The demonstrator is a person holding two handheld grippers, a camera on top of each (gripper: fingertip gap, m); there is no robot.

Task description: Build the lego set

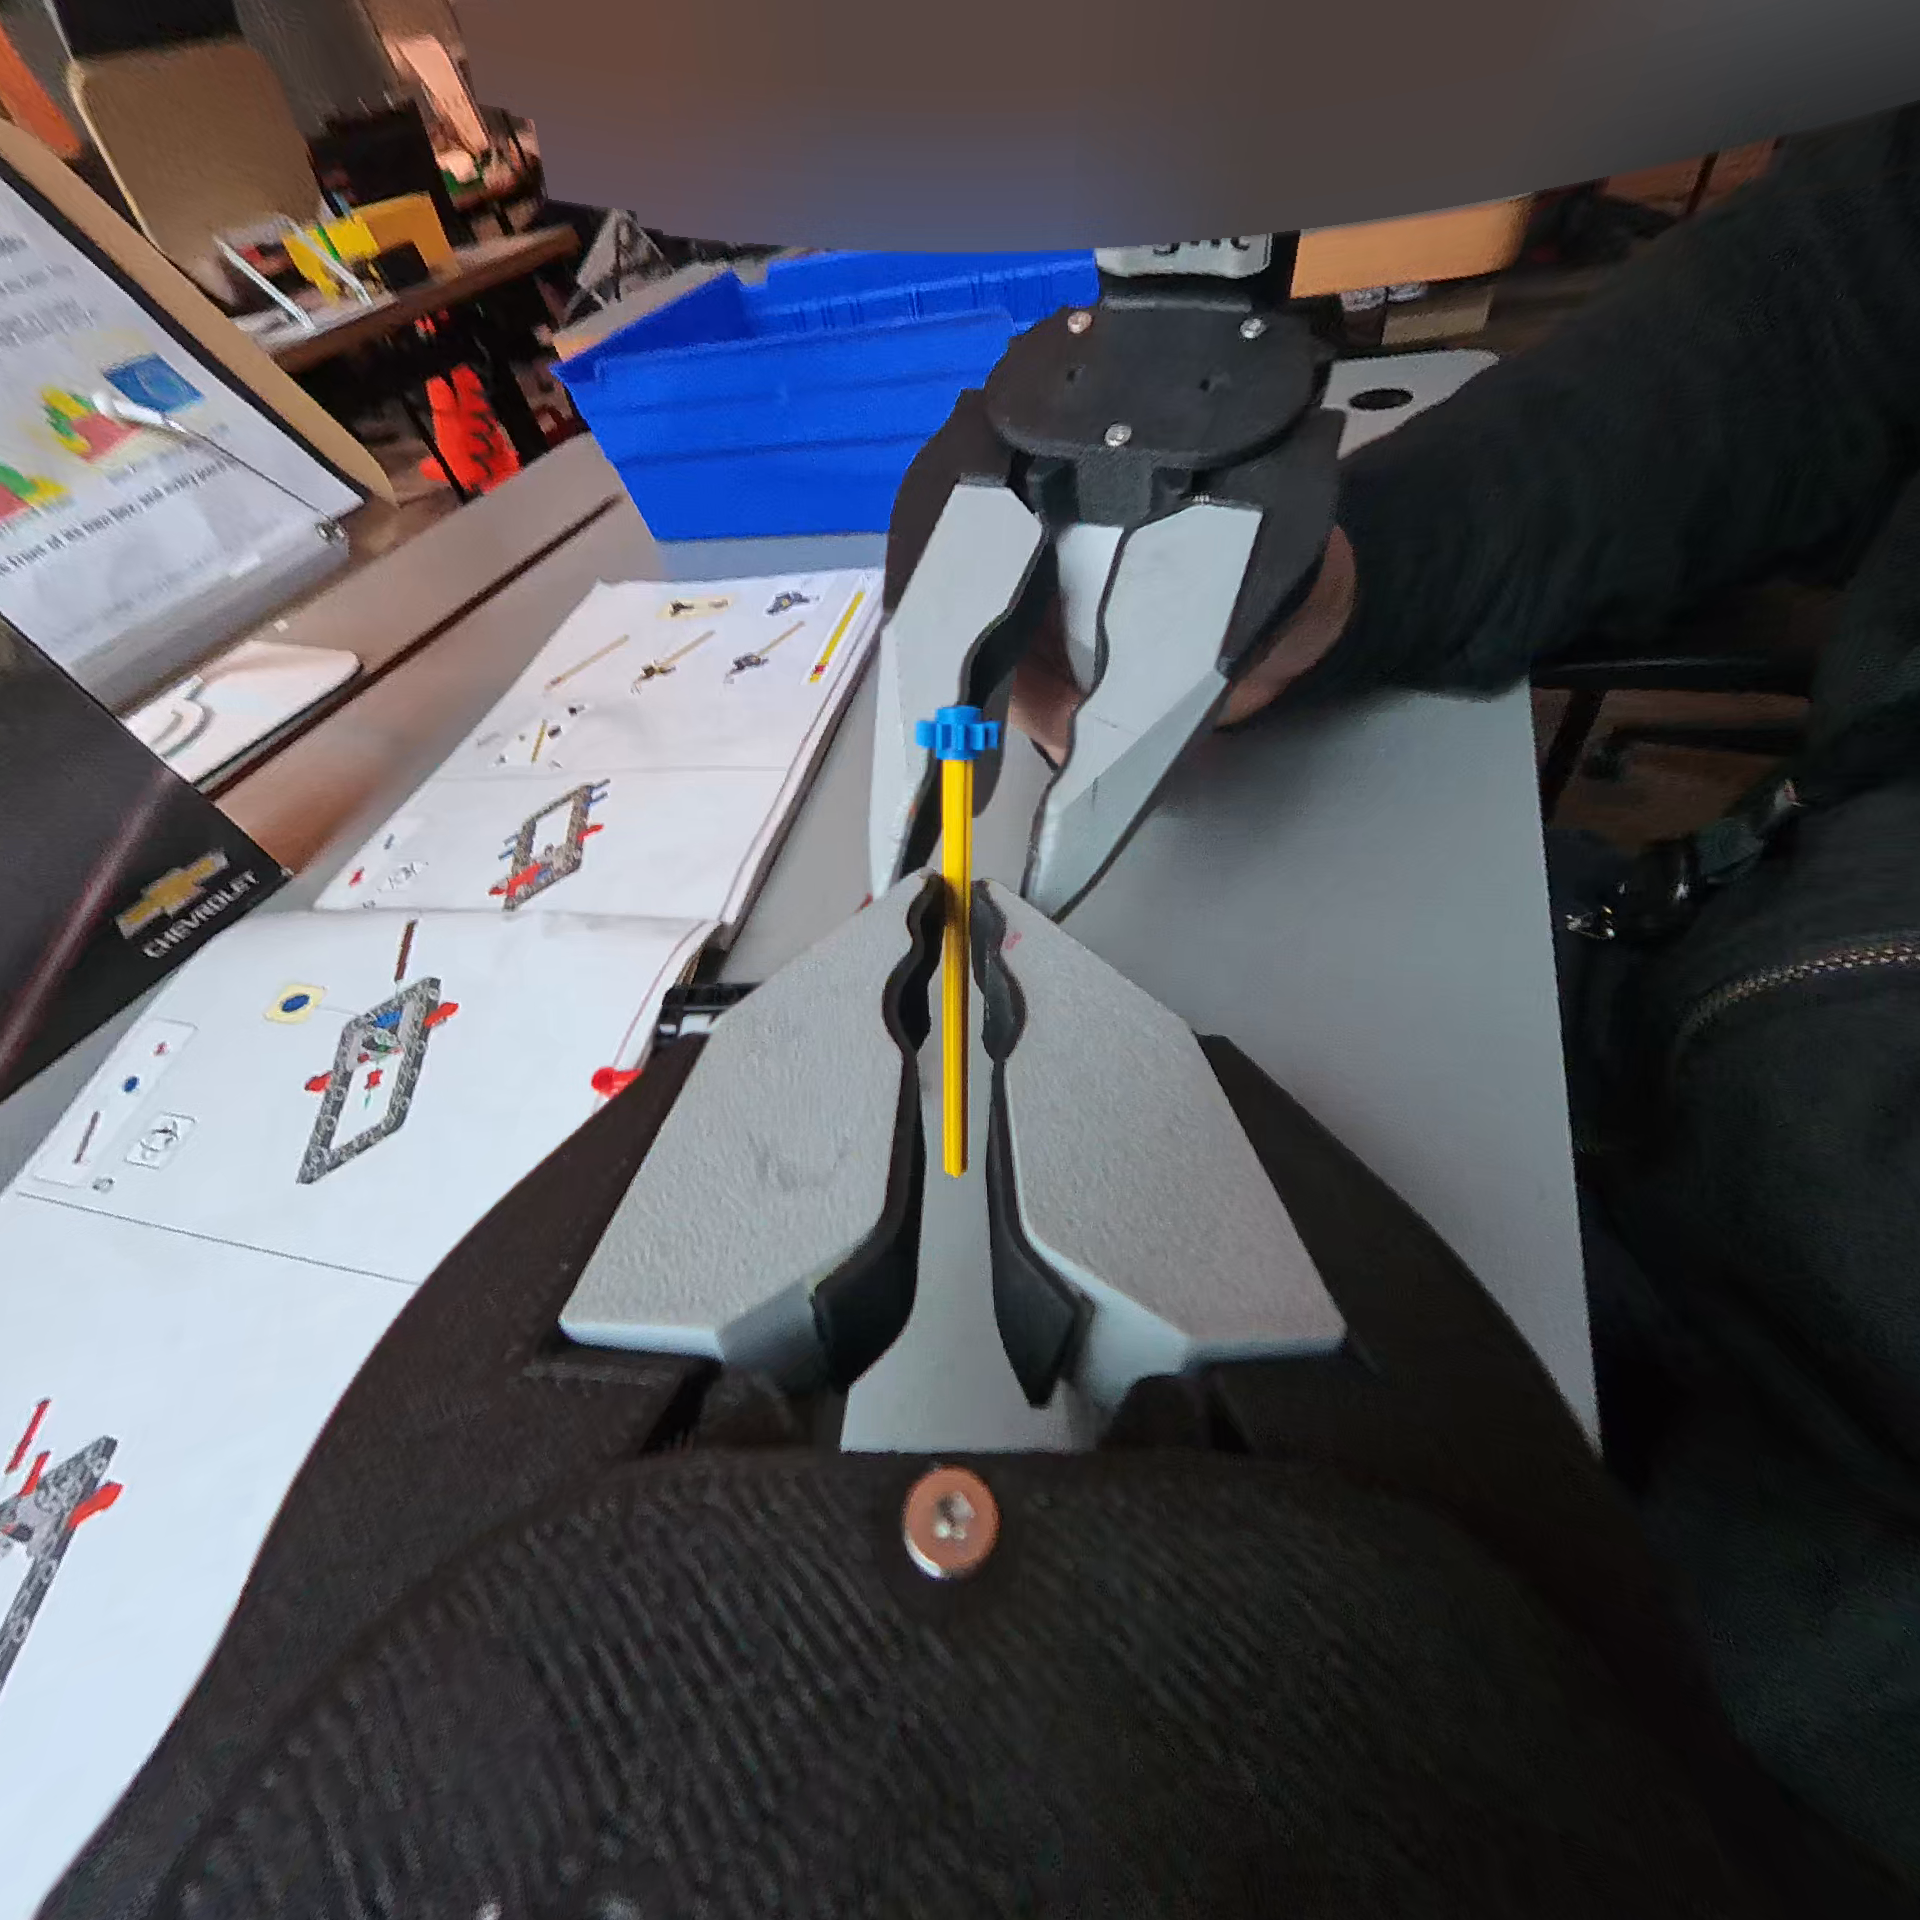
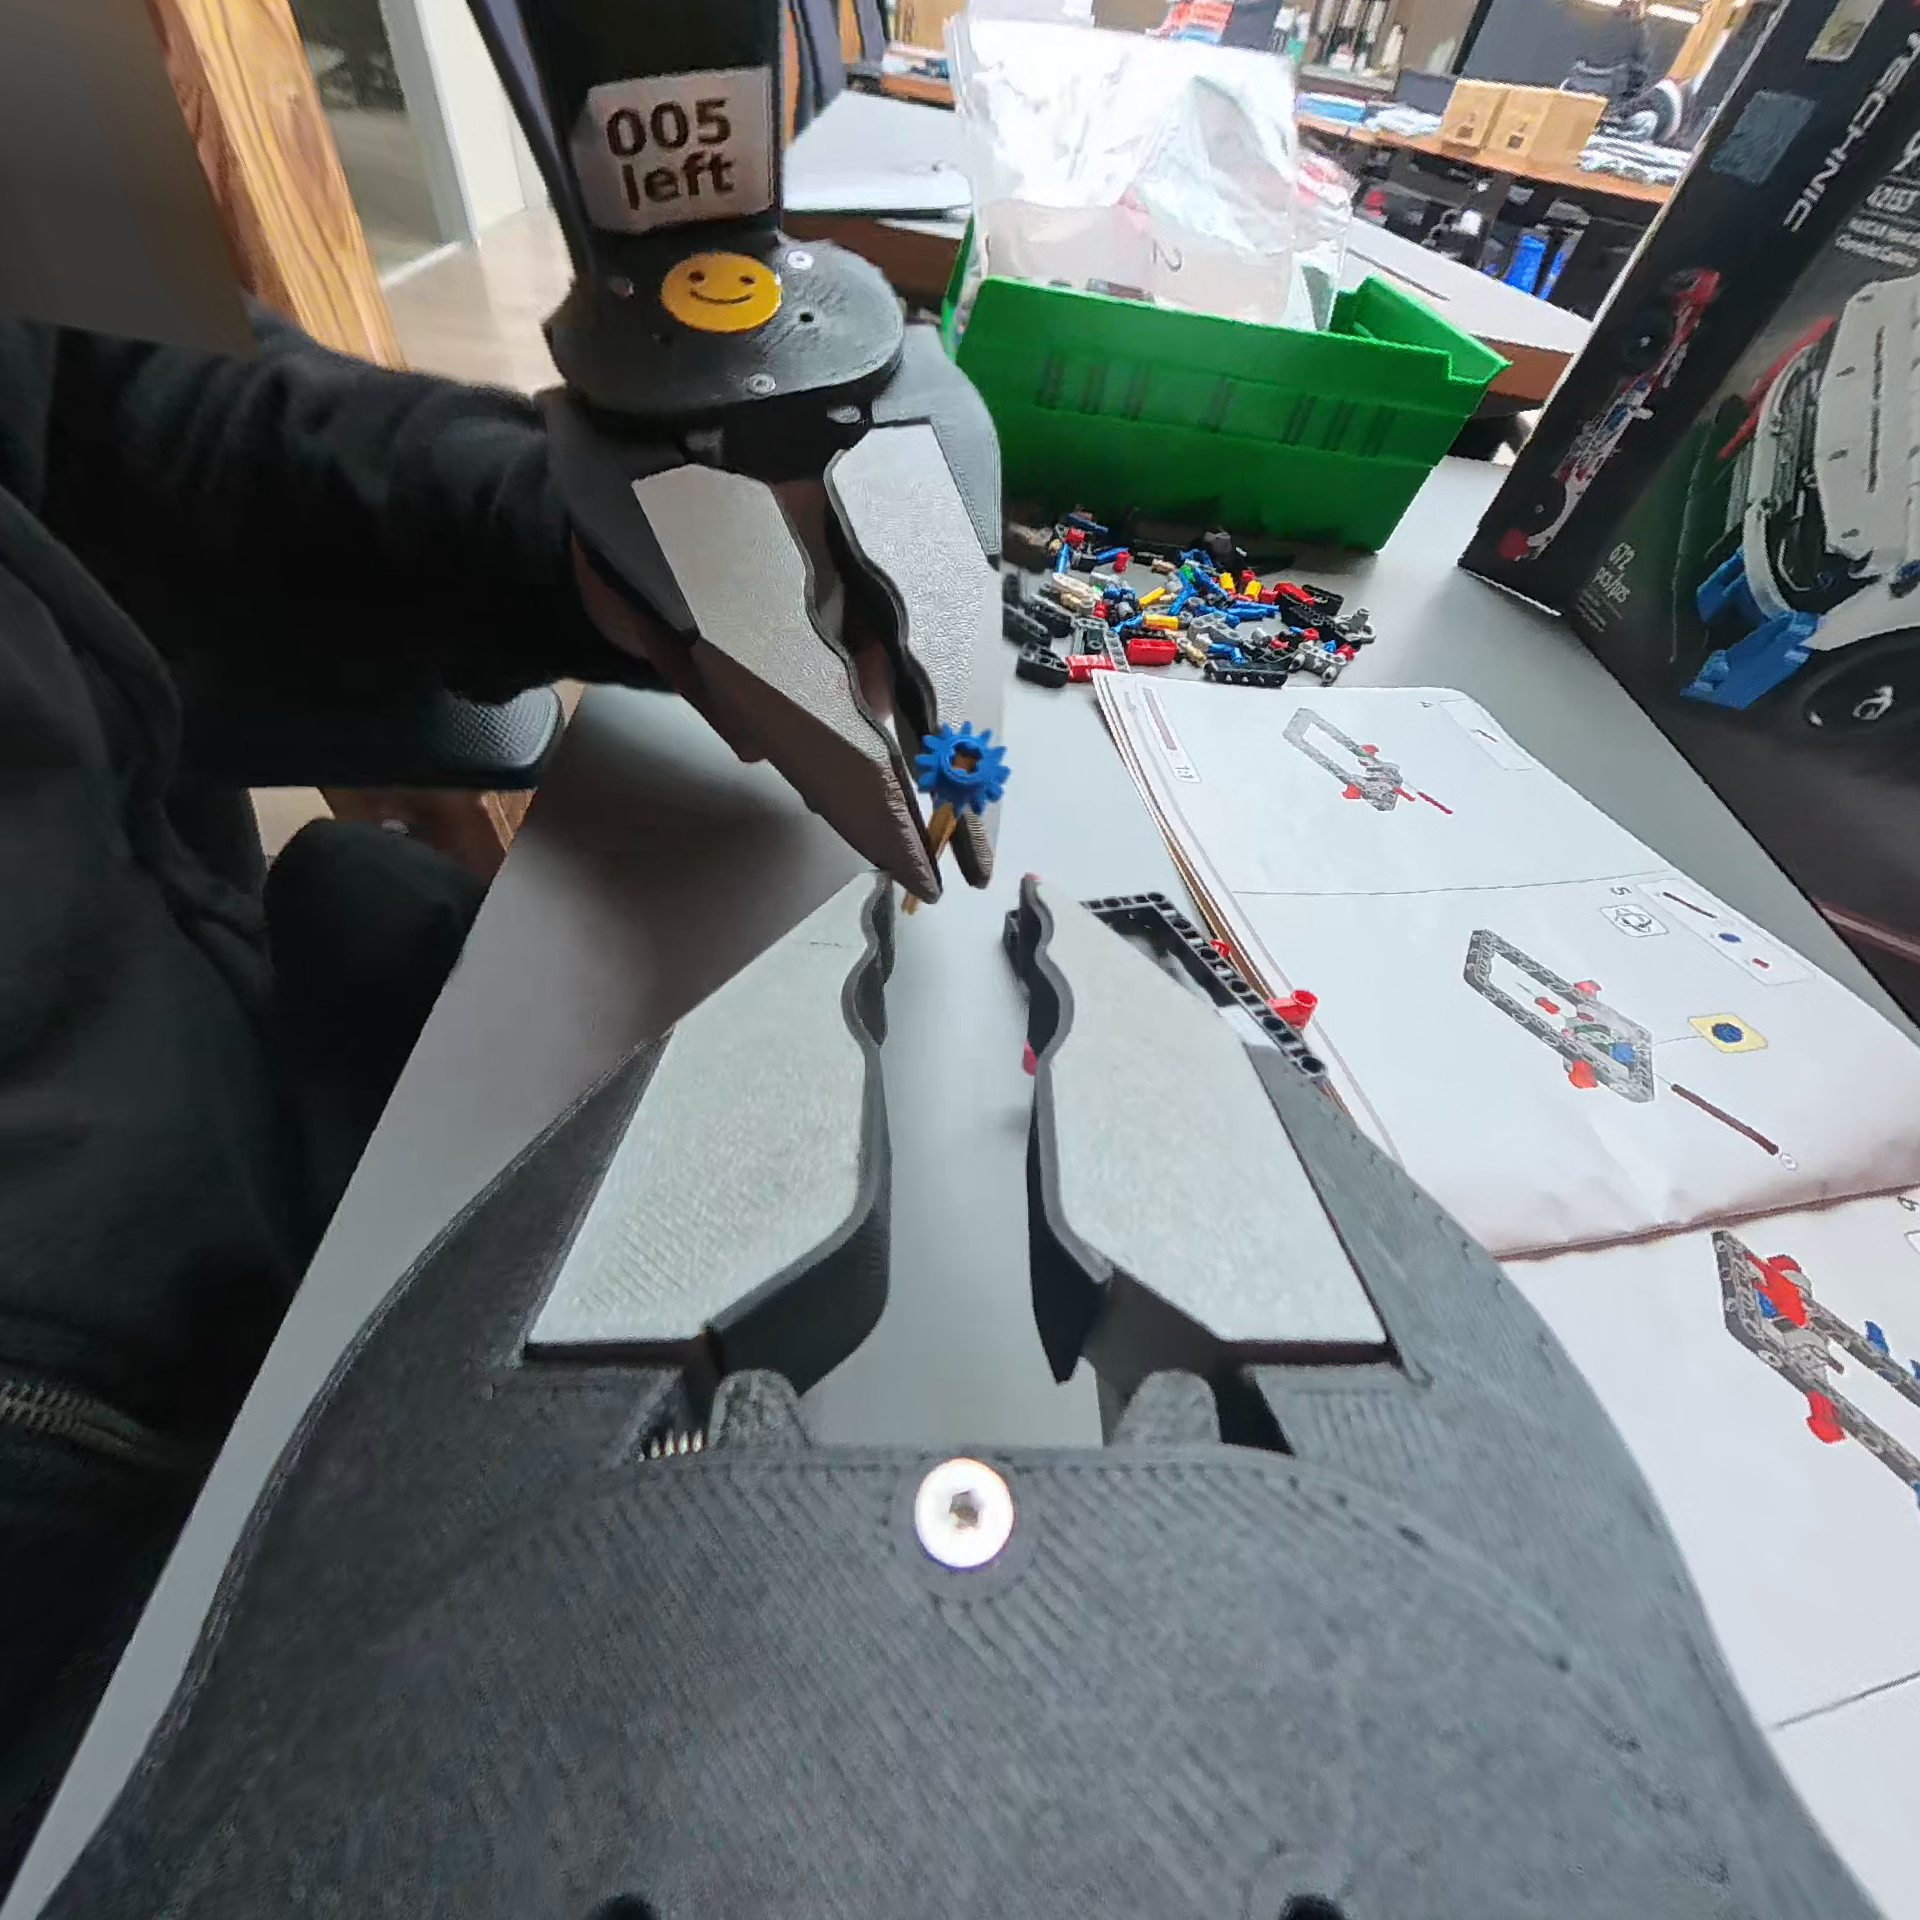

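Note:
My left gripper (image 1: 956, 894) is shut on a yellow axle (image 1: 954, 1018) with a small blue gear (image 1: 956, 732) on its far end. In the right wrist view the left gripper (image 2: 951, 873) points down and holds the axle (image 2: 940, 831) with the gear (image 2: 961, 769) facing me. My right gripper (image 2: 951, 896) is open and empty, its tips just below the axle's end. Its fingers (image 1: 1143, 665) face the gear in the left wrist view. A black frame (image 2: 1195, 956) with a red pin (image 2: 1294, 1003) lies on the table, partly hidden behind my right finger.
An open instruction booklet (image 2: 1507, 883) lies on the grey table (image 2: 623, 935); it also shows in the left wrist view (image 1: 582, 810). A pile of loose pieces (image 2: 1174, 613) sits before a green bin (image 2: 1216, 416). There is also a blue bin (image 1: 790, 395) and the set's box (image 2: 1766, 468). Less than 4 cm separates the two grippers' tips.

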